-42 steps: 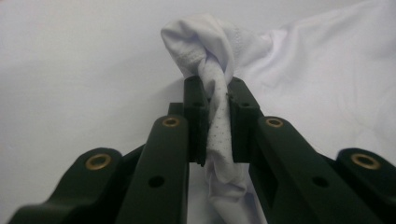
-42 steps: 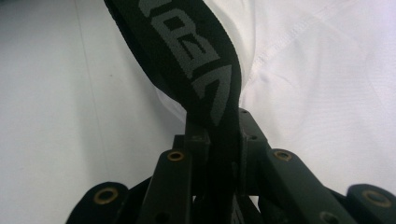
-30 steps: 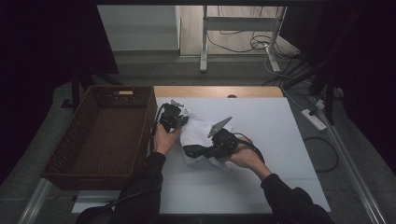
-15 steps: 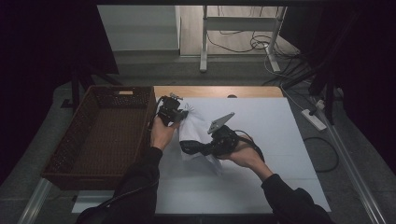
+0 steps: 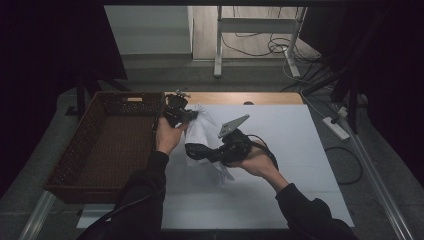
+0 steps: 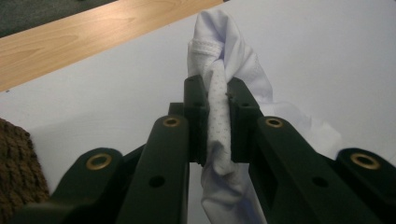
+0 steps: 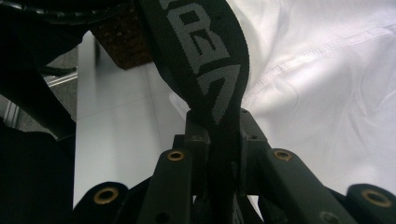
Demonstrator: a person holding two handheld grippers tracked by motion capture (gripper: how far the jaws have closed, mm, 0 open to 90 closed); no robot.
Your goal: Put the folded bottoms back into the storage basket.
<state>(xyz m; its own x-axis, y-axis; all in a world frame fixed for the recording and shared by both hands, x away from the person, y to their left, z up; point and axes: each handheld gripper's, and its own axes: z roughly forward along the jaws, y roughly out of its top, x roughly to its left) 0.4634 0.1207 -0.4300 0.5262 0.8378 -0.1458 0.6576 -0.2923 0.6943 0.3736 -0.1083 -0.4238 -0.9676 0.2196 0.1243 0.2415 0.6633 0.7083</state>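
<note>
Both grippers are up off the desk point(image 5: 300, 145) with one garment strung between them. The left gripper point(image 5: 186, 116), close by the near corner of the wicker basket point(image 5: 95, 150), has its fingers point(image 6: 196, 107) clamped tight on a bunched fold of the white garment point(image 5: 202, 132); in the left gripper view the dotted white fabric is squeezed between the pads, with a stitched hem poking out above them. The right gripper point(image 5: 194, 151) sits lower and nearer the person, its fingers point(image 7: 196, 135) pinched shut on a black elastic waistband point(image 7: 205, 60) bearing grey lettering, which runs up and away from the pads. White cloth with a seam spreads behind that band. From the high view the garment hangs between the two grippers, a tail of it drooping towards the white desk surface; whether that tail touches the desk is hard to tell.
</note>
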